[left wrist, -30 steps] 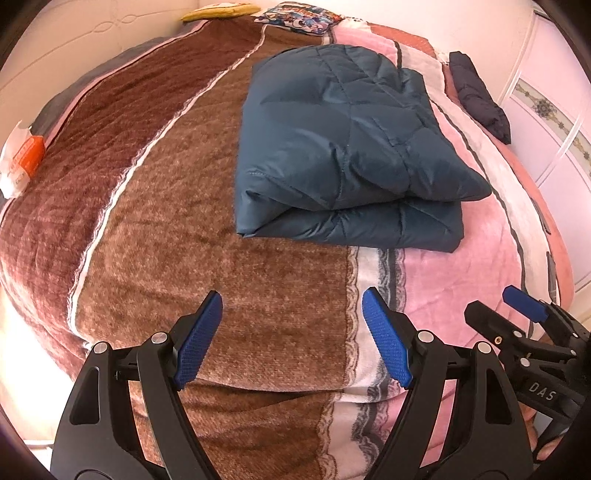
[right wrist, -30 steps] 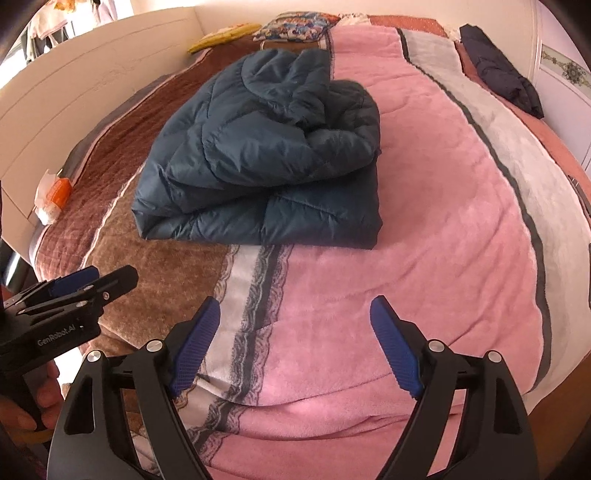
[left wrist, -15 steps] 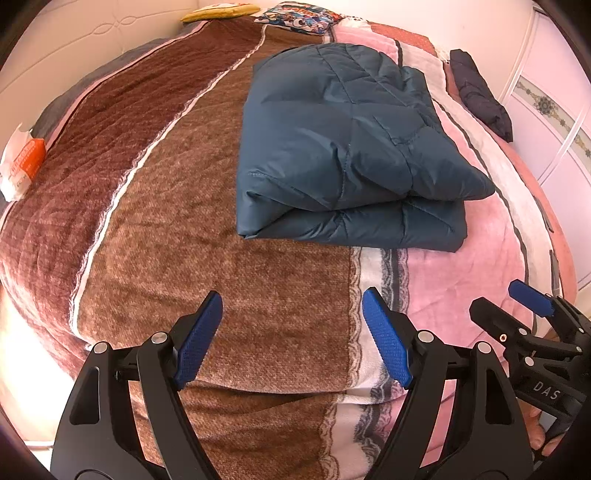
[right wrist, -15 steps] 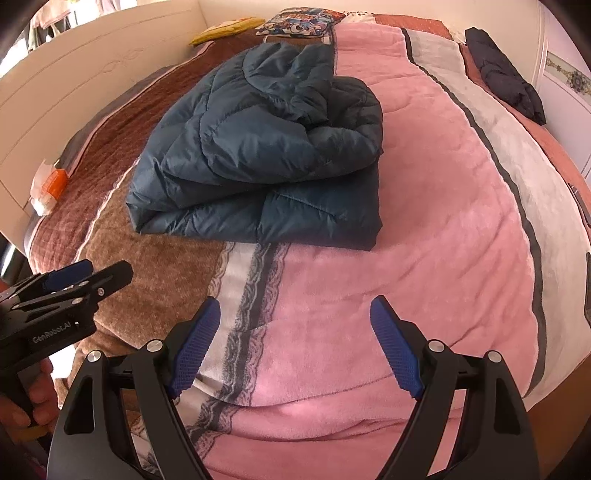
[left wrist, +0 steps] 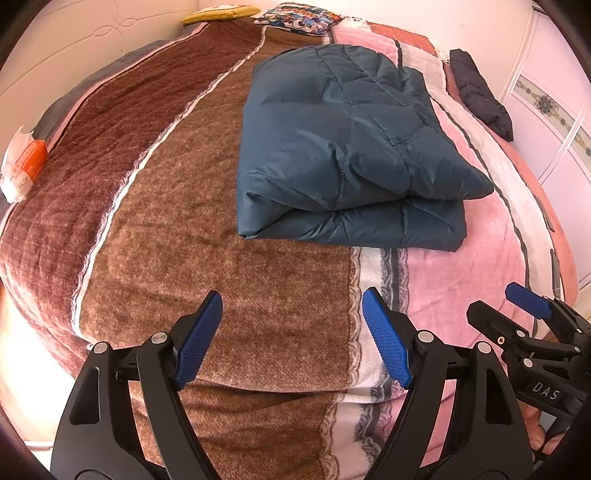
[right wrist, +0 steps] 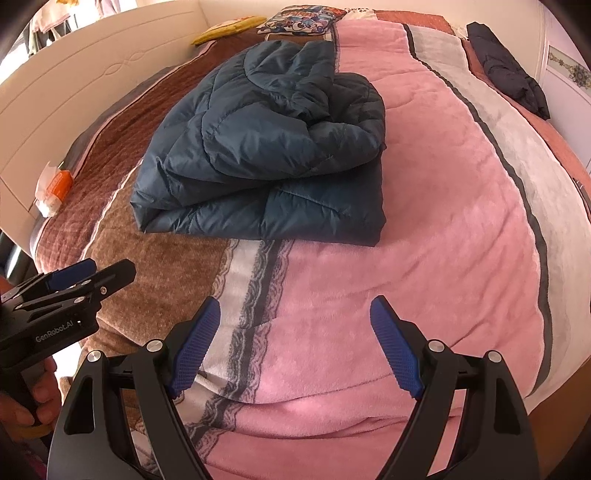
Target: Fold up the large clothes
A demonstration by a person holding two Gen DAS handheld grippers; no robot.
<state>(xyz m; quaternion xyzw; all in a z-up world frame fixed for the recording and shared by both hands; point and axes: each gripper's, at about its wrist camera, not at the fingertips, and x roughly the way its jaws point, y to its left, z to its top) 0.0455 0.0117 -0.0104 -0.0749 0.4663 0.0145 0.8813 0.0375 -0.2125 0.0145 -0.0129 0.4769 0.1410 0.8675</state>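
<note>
While the jacket [left wrist: 343, 155] sits folded mid-bed on the blanket [left wrist: 207, 236], across its brown/pink stripe line, both claws hover near the foot edge, well apart from it: left gripper [left wrist: 291, 332] spread, empty; right gripper [right wrist: 295, 339] spread, empty.

A home bedroom: a bed [left wrist: 221, 229] under a striped plush blanket [right wrist: 424, 206], pillows [left wrist: 295, 16] by the white headboard [right wrist: 92, 96].

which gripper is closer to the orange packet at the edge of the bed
Left. The left gripper hangs over the brown stripes on the orange packet's side; the right gripper sits farther across, over the pink.
</note>
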